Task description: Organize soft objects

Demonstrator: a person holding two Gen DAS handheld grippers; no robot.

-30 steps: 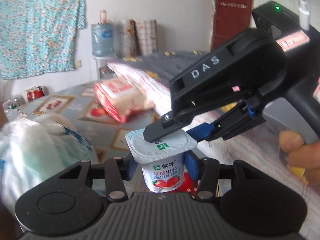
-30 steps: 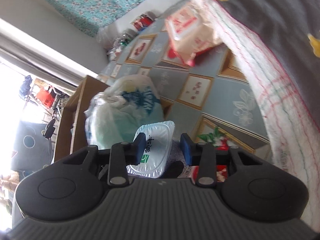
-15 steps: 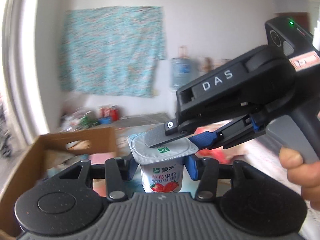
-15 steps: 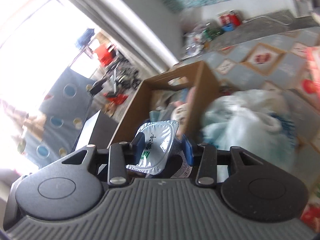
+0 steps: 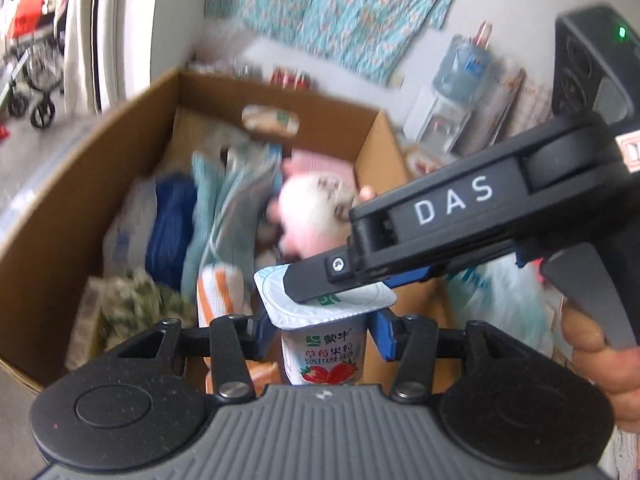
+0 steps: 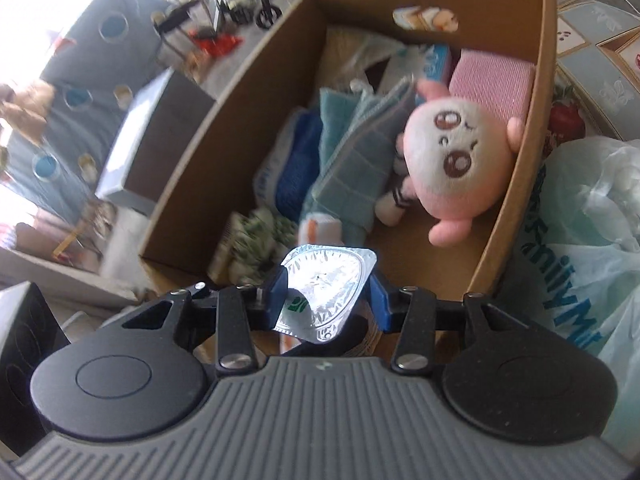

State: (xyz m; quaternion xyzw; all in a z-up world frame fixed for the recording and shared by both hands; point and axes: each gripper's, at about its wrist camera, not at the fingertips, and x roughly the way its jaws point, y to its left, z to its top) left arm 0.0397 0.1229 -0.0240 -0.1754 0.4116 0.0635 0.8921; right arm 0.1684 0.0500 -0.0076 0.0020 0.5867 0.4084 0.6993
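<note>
Both grippers on one yogurt cup, carrying it above the near end of the cardboard box. My left gripper is pinching the cup body just under the rim, blue pads on either side. My right gripper comes in from the right and bites the foil lid; in its own view the lid sits between its pads and its jaws have just been opening a bit. I can't tell if both pads still press on the lid, the far side is hidden behind the foil. To do this step well: keep the cup upright, let the left hand carry the load, and don't squeeze harder since the thin wall will buckle. Lower it into a free spot on the cardboard floor at the near end rather than on top of the cloth, where it would tip. Box already holds a pink plush toy by the right wall, folded teal towels in the middle, and a blue knit left of them. Release the lid end first, then the body. The cup hangs just in front of both cameras, near the towel stack but apart from it, not yet inside the box.
</note>
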